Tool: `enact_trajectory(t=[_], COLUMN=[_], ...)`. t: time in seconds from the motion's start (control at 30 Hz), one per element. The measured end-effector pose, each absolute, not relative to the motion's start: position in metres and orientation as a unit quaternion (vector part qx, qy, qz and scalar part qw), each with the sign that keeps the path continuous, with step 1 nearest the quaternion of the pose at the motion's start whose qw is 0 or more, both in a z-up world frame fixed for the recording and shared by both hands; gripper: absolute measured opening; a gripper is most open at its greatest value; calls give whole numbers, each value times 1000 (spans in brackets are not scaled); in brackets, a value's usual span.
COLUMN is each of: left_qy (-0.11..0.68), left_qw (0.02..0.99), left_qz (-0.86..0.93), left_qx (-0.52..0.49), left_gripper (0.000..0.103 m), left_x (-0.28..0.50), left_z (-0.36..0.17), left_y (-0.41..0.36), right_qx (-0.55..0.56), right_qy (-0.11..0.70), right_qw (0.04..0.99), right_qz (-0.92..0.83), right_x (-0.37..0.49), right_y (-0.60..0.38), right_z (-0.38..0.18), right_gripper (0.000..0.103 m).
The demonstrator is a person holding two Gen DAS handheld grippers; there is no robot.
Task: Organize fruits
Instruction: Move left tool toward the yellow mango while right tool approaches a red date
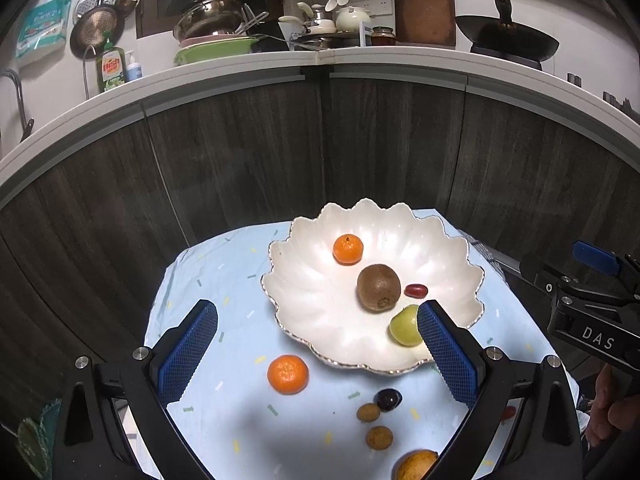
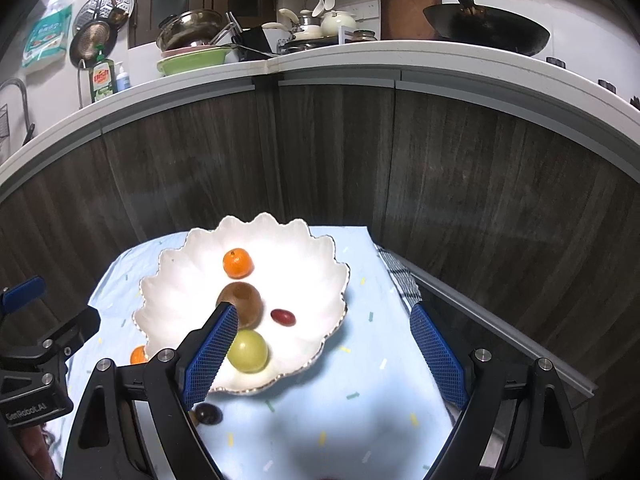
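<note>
mandarin [image 1: 287, 374] on cloth, between open left gripper [image 1: 316, 354] pads

A home kitchen: a white countertop [image 1: 360, 60] carries a wok [image 1: 506, 40], stacked pots [image 1: 208, 20] (unwashed, perhaps) and dish soap [image 1: 111, 70].

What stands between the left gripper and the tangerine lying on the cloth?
Nothing visible. The tangerine lies alone on the cloth, just ahead of the open left gripper, beside the bowl.
</note>
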State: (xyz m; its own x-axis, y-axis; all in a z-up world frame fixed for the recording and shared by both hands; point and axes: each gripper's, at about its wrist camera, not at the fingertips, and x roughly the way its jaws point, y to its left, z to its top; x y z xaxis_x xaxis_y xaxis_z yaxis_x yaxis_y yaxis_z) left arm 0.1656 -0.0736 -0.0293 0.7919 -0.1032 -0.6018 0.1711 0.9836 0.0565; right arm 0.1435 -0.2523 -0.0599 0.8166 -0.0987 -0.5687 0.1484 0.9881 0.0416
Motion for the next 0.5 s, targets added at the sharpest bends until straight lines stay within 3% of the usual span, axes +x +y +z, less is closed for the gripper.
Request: enact_trajectory(t=[0.5], left_qy=[337], left_qw=[936], left_qz=[-90], left_qx=[55], left_gripper=[102], left_x=[138], left_z=[-48], left_y=[-79], right_qx=[37], right_qy=[311], right_qw=[947], right_qz=[-66], right_x=[116], right_y=[-256], right_z=[-79], right_gripper=[89])
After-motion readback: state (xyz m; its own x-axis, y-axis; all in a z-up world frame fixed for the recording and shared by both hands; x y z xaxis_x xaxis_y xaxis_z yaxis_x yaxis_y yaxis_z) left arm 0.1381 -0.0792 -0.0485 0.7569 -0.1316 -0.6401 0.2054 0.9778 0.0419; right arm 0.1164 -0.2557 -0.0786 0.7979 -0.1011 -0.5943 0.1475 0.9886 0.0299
